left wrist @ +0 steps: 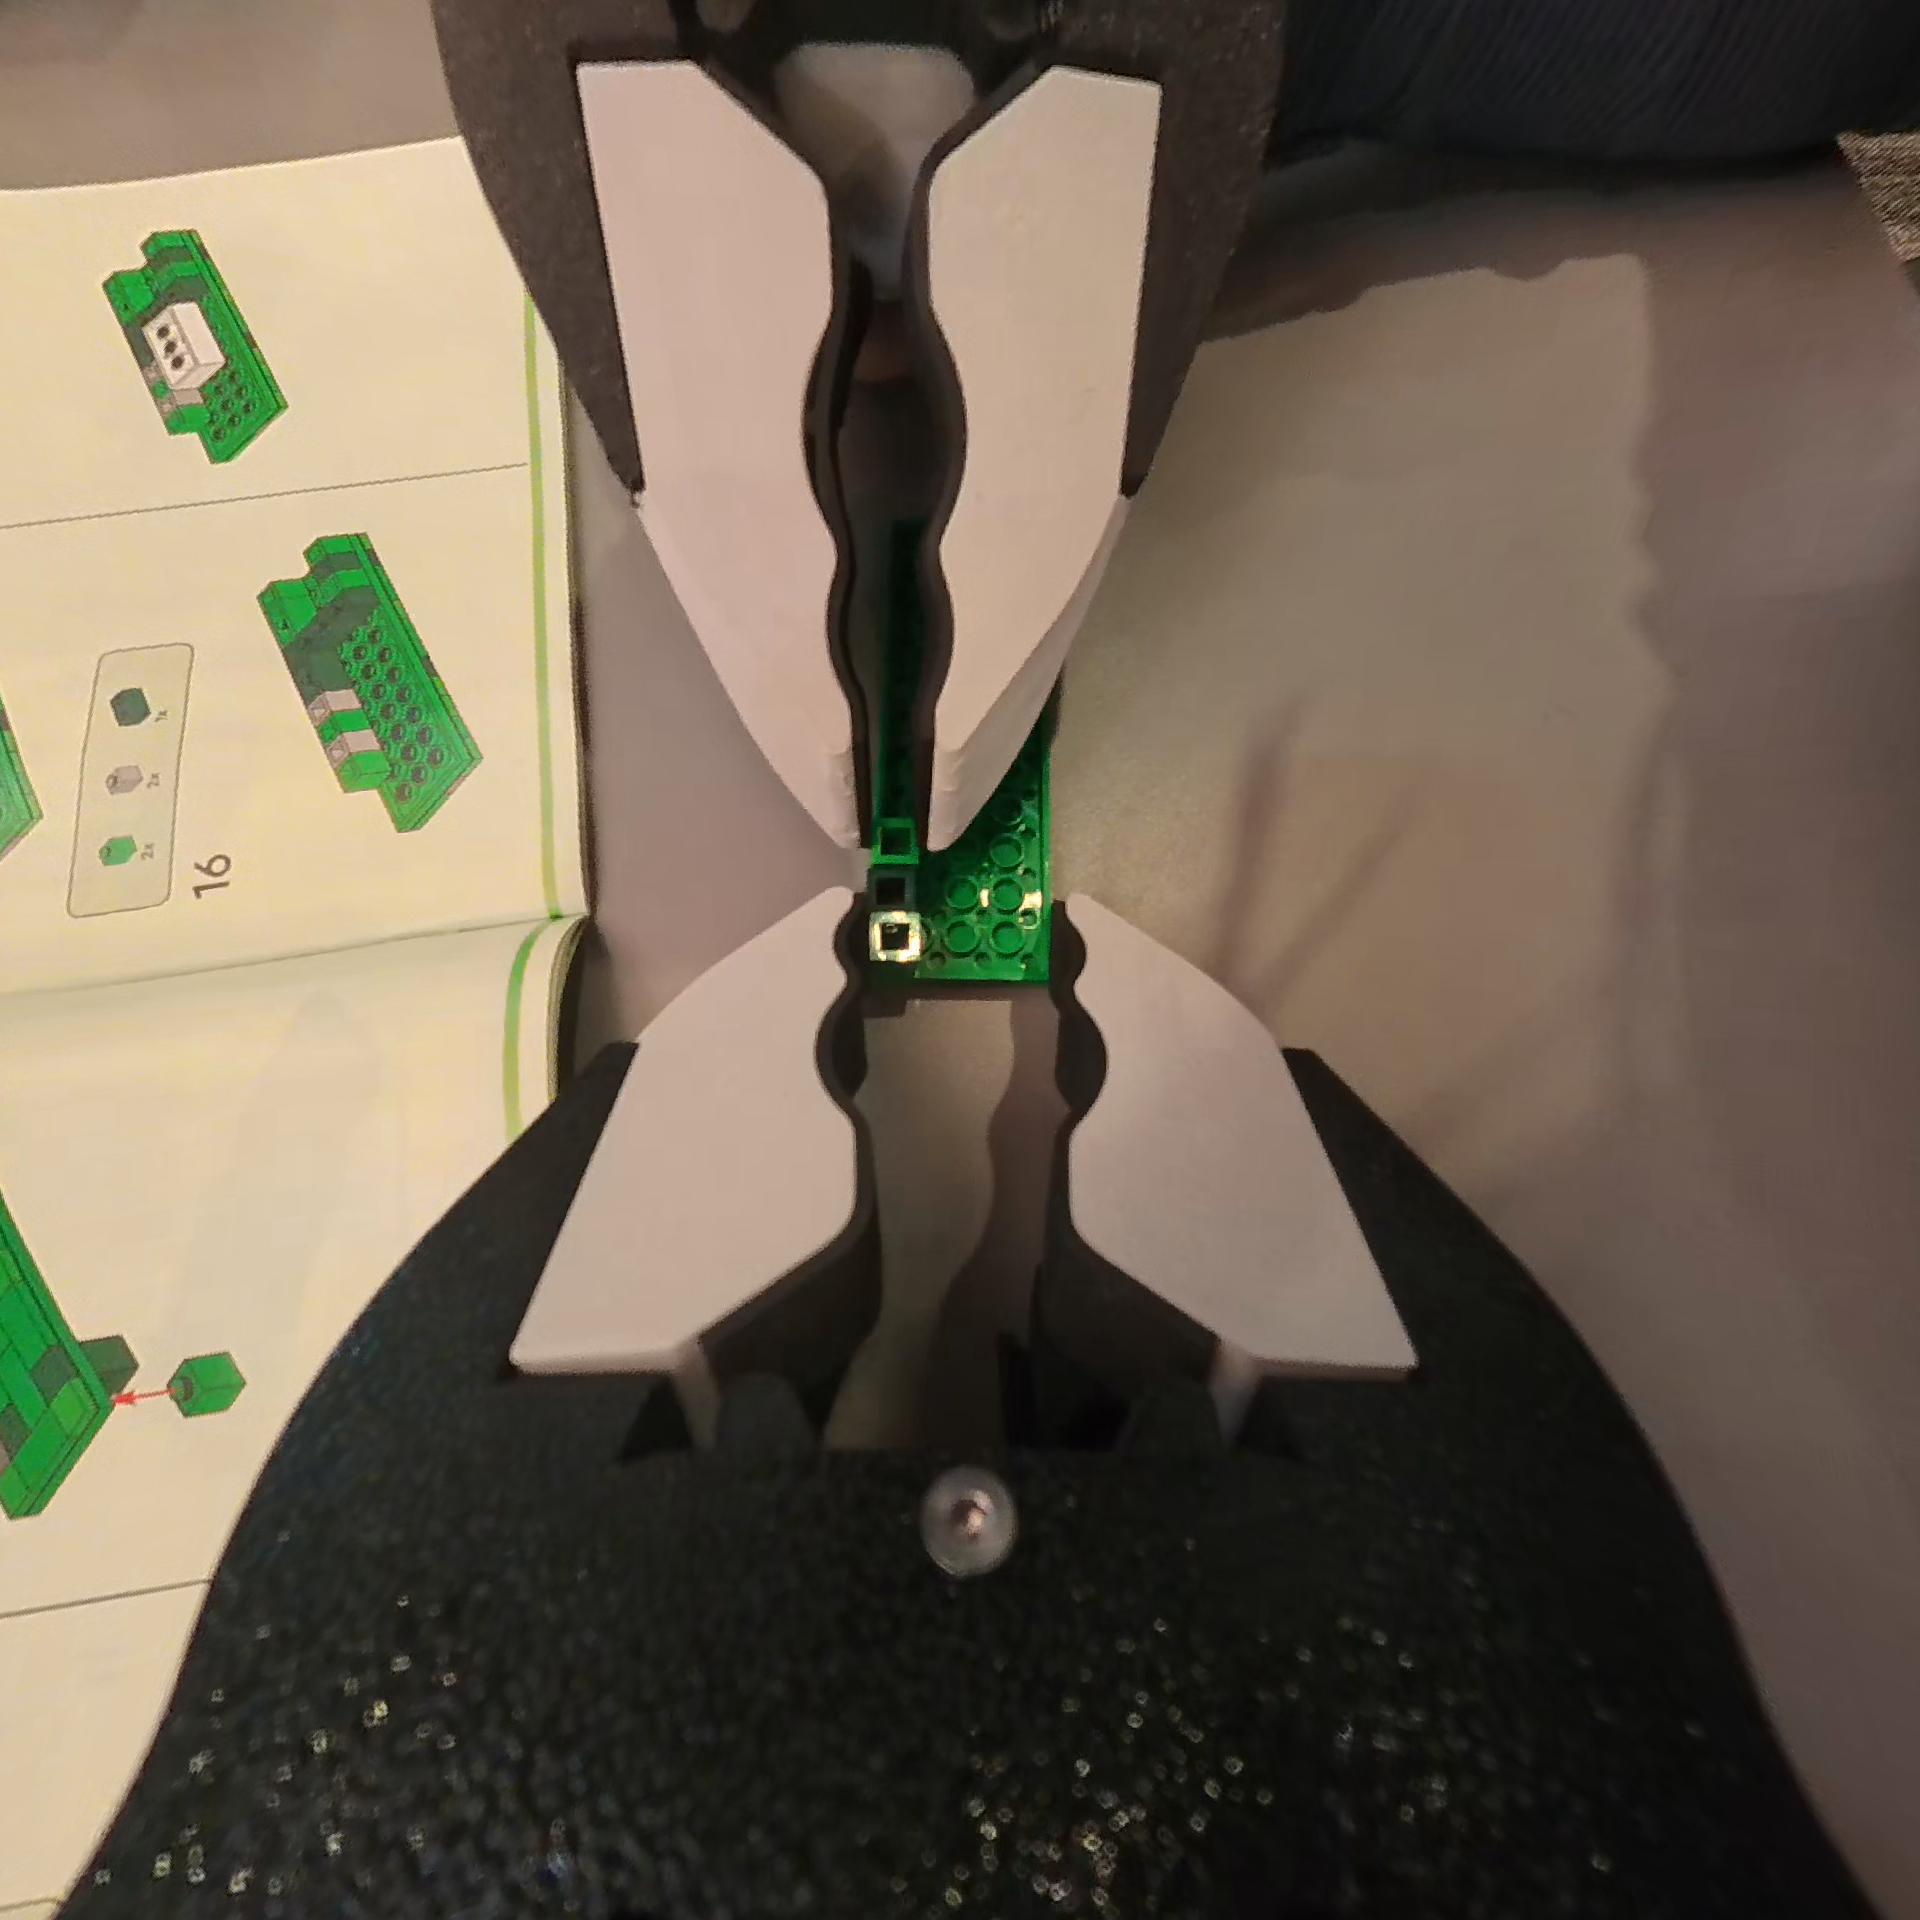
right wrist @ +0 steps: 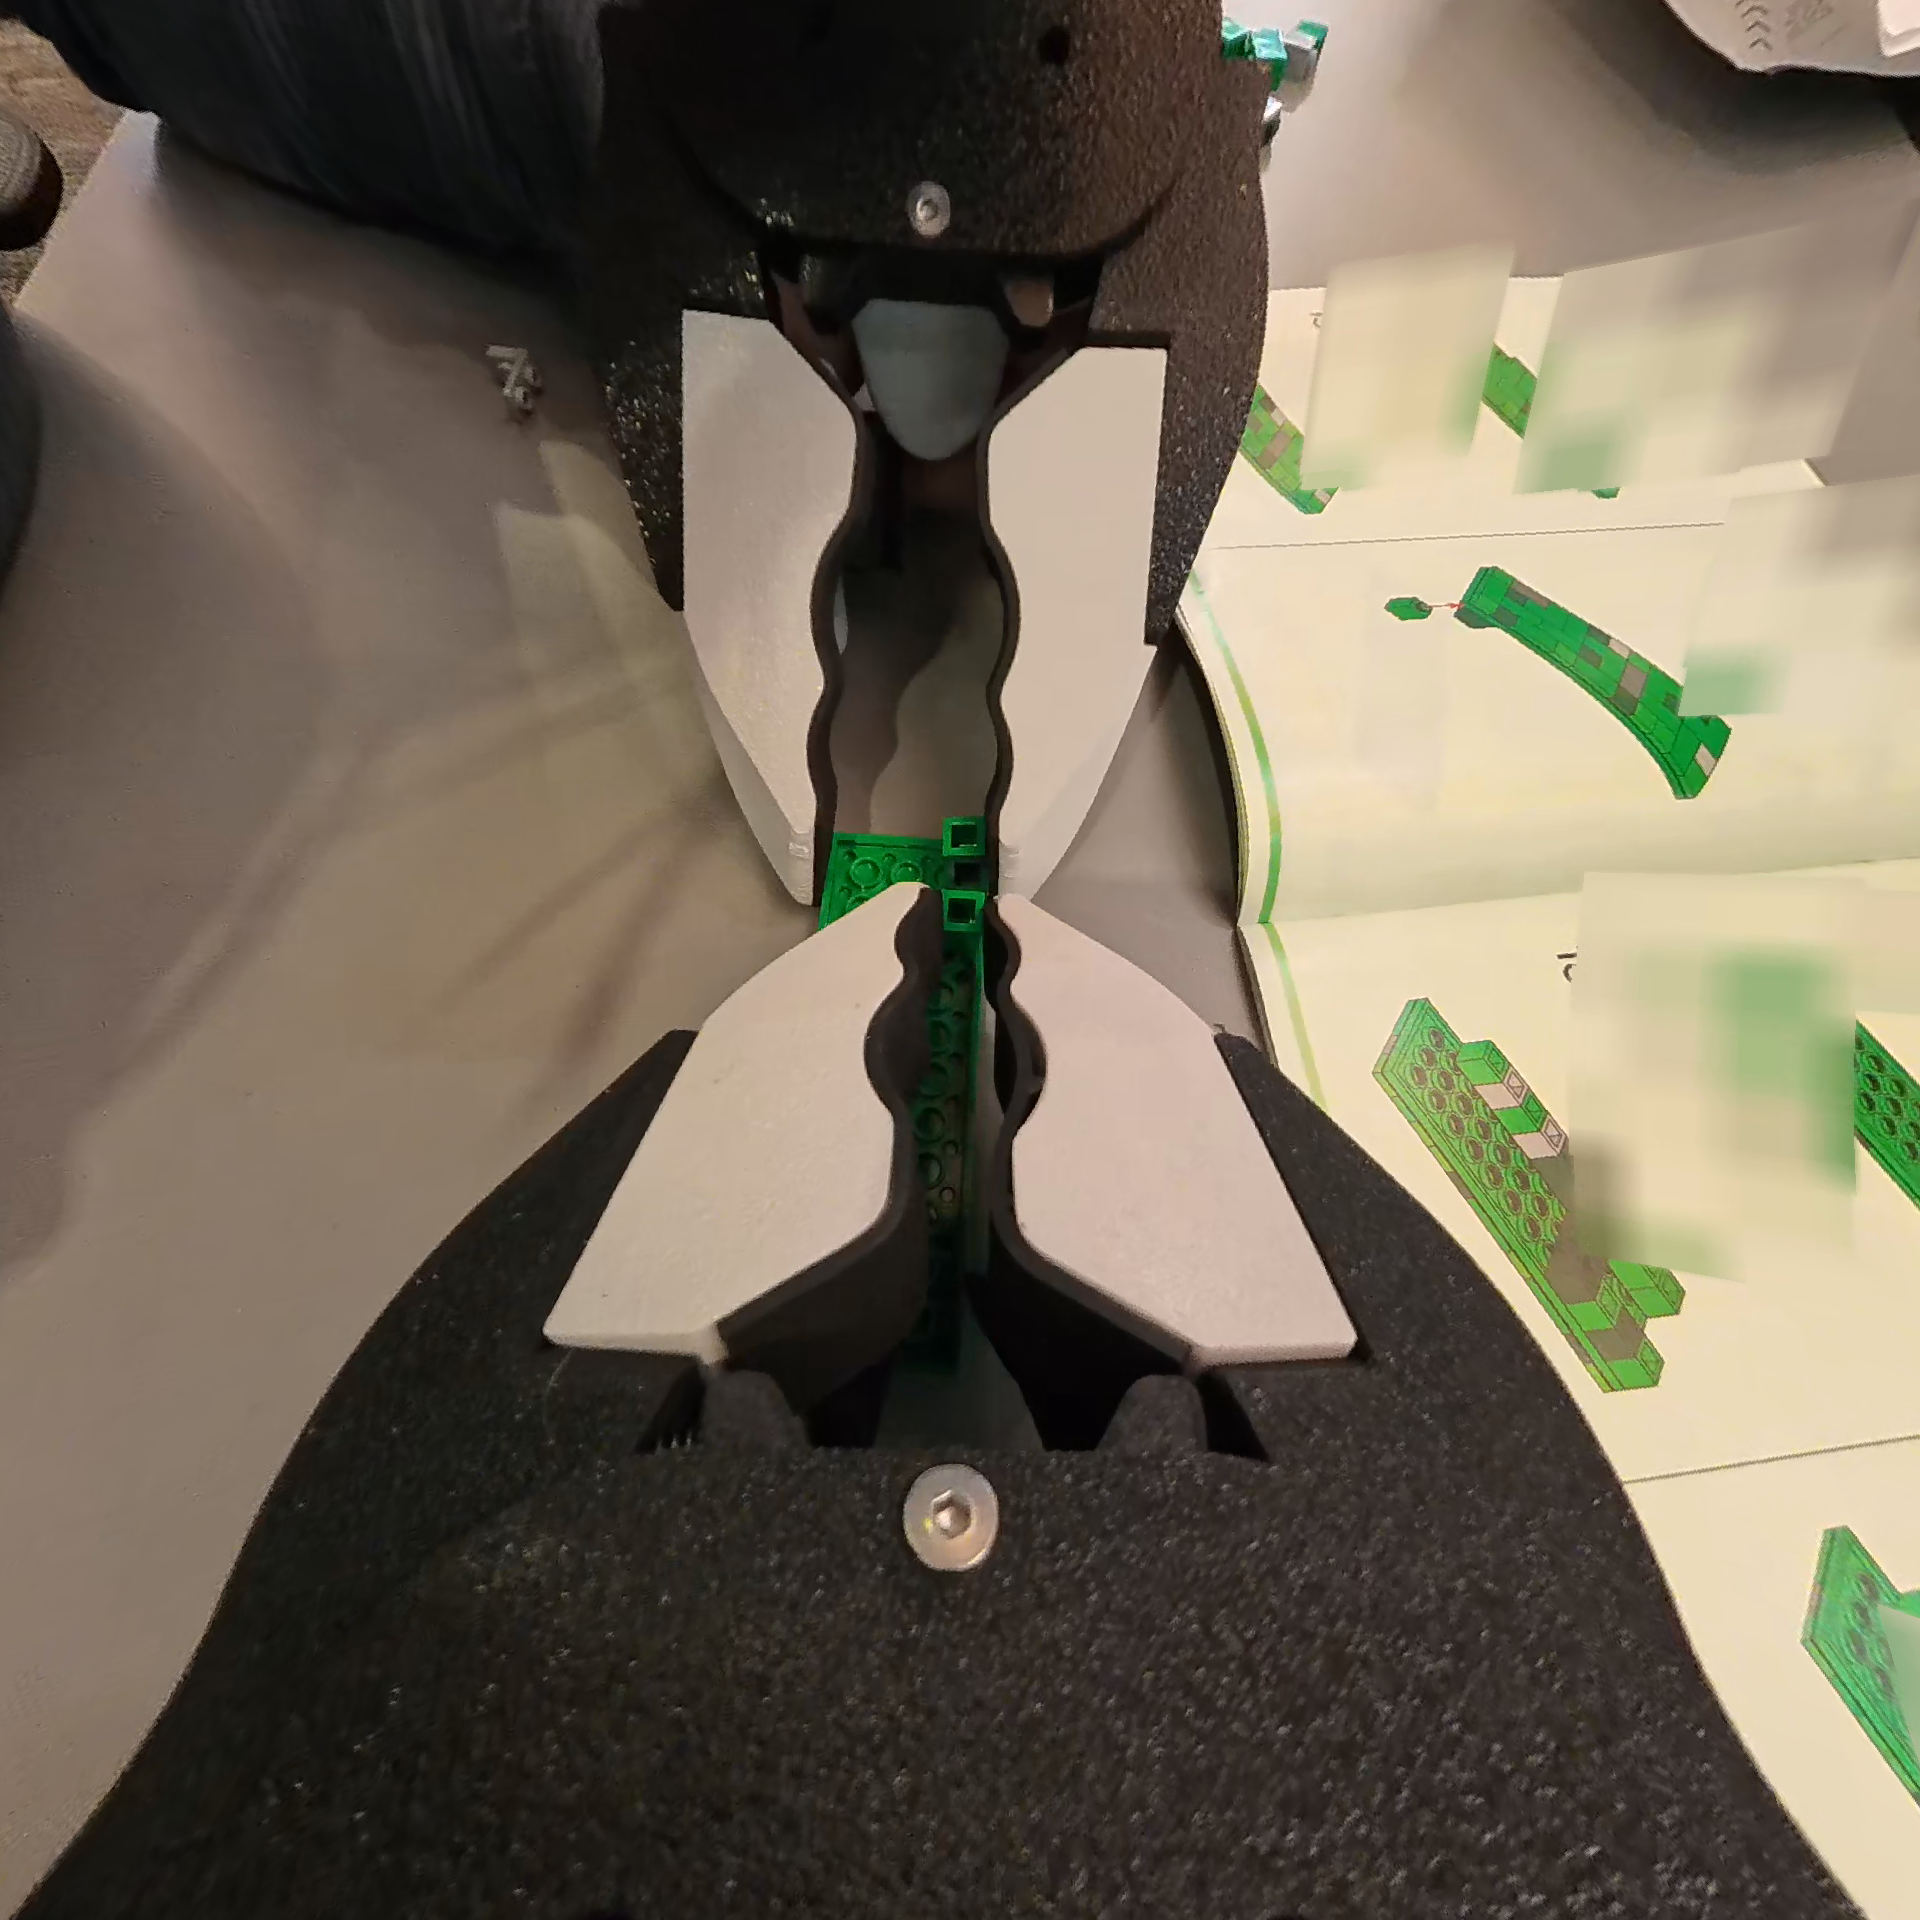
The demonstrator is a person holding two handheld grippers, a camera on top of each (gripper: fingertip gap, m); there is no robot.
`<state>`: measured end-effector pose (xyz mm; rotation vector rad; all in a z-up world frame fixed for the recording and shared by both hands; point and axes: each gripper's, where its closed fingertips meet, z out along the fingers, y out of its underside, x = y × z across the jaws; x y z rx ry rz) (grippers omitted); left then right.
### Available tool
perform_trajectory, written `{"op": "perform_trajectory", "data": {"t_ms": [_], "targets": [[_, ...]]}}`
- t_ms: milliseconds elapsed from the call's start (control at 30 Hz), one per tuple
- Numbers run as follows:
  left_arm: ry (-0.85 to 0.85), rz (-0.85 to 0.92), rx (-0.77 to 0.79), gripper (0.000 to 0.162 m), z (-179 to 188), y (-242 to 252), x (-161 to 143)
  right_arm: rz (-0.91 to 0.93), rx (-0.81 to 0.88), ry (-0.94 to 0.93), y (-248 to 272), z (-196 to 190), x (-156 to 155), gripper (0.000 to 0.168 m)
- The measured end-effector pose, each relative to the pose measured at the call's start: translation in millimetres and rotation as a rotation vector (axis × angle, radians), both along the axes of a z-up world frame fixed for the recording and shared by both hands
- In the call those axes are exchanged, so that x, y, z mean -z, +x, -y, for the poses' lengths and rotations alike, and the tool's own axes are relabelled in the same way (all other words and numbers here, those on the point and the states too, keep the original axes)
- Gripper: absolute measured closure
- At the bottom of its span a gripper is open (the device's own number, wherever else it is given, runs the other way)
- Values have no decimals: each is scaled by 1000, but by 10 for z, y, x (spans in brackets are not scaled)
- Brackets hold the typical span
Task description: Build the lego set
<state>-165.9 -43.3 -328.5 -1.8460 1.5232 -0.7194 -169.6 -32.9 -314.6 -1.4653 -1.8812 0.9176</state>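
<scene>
A green lego assembly (left wrist: pixel 997 894), a studded plate with a raised row of green bricks along one edge, is held between both grippers above the grey table. My left gripper (left wrist: pixel 961 920) is shut across the width of the plate's near end. My right gripper (right wrist: pixel 956 902) is shut on the raised brick row of the assembly (right wrist: pixel 862 862). The two grippers face each other tip to tip. The right gripper (left wrist: pixel 891 826) comes in from the top of the left wrist view, and the left gripper (right wrist: pixel 909 862) from the top of the right wrist view. Most of the plate's length is hidden by fingers.
An open instruction booklet (left wrist: pixel 260 623) lies beside the grippers and also shows in the right wrist view (right wrist: pixel 1455 727). The grey table (left wrist: pixel 1455 727) spreads on the other side. A few loose green pieces (right wrist: pixel 1273 42) lie far off. A small metal piece (right wrist: pixel 514 390) lies on the table.
</scene>
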Motion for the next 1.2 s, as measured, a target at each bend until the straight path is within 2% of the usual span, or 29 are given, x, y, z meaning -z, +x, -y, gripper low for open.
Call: {"op": "perform_trajectory", "data": {"t_ms": [33,1200], "targets": [[0,0,0,129,0,0,0,-1,-1,1,0,1,0,161],[-5,1,2,129,-2,5,2,-5,-7,8,2,5,1,161]]}}
